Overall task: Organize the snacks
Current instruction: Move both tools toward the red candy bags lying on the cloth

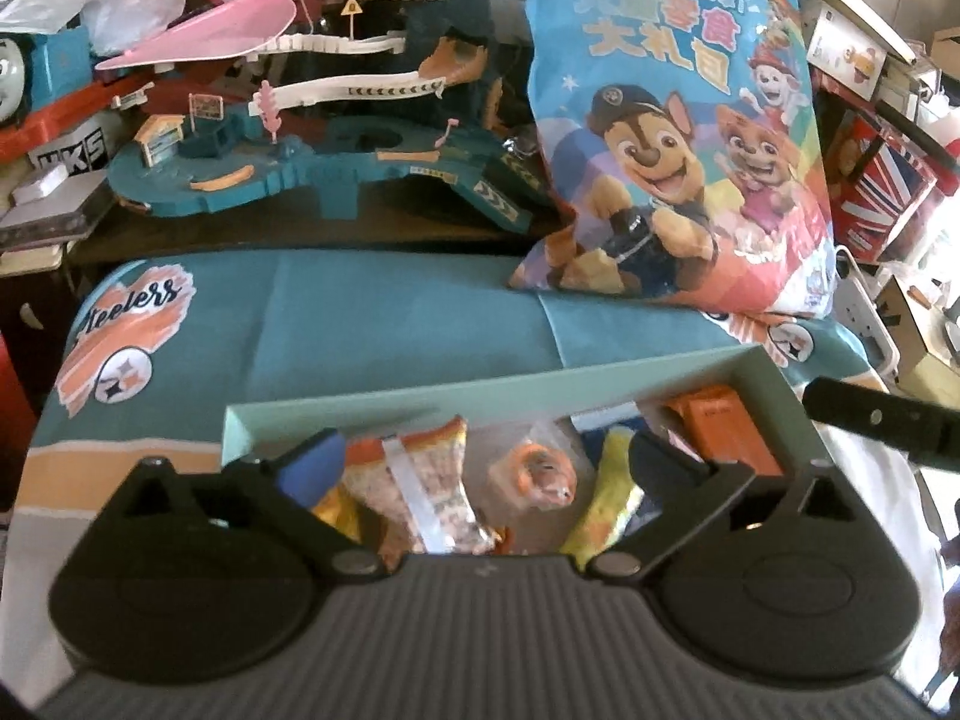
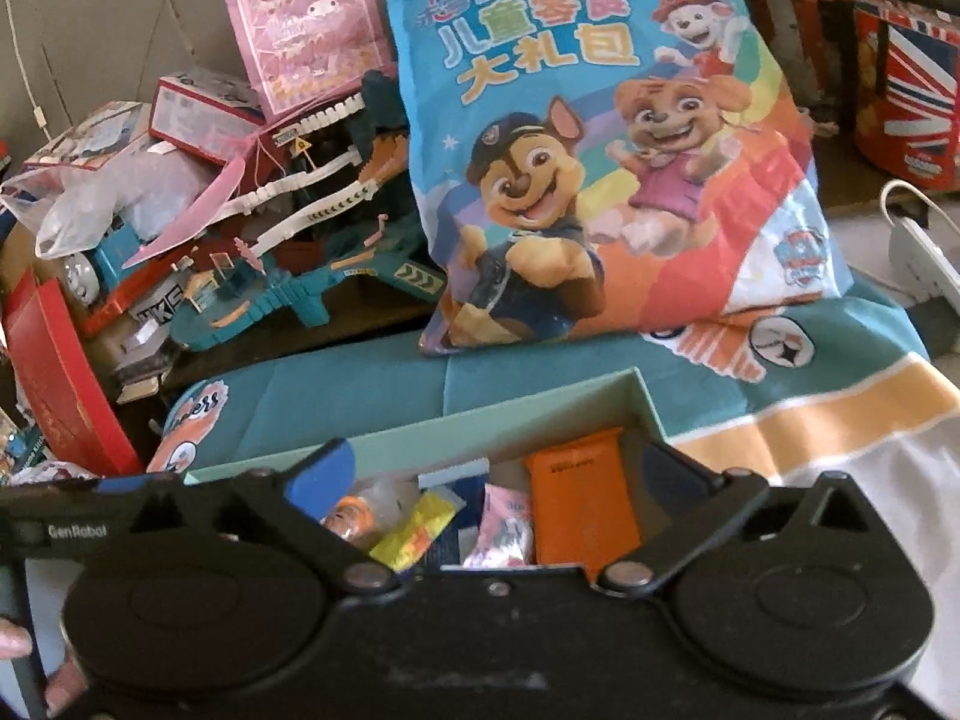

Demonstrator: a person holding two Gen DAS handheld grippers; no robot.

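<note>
Both my grippers hang over the near edge of the box (image 1: pixel 420 396), and I take the box as my landmark. My left gripper (image 1: pixel 480 456) has its fingers spread wide with nothing between them; my right gripper (image 2: pixel 498 468) is the same, fingers apart and empty.

Inside the box several snacks already lie loose: an orange pack (image 2: pixel 582 504) toward the right wall, a yellow pack (image 2: pixel 414 531) near the middle, a pink pack (image 2: pixel 504 525) between those two, a small round orange sweet (image 1: pixel 534 477) beside the yellow one, and a speckled pouch (image 1: pixel 420 498) toward the left end. They lie jumbled, some overlapping, not in rows.

Beyond the far wall of the box, on the teal cloth (image 1: pixel 372 306) that covers the tabletop, the big snack bag (image 2: pixel 576 150) stands leaning, well apart from the box. It looks plump, so I judge more snacks may remain in it, though I cannot see inside.

My guess is the task is partway: a handful of snacks are in the box, none is in my fingers, and what is left is emptying the bag and perhaps straightening what lies in the box.
</note>
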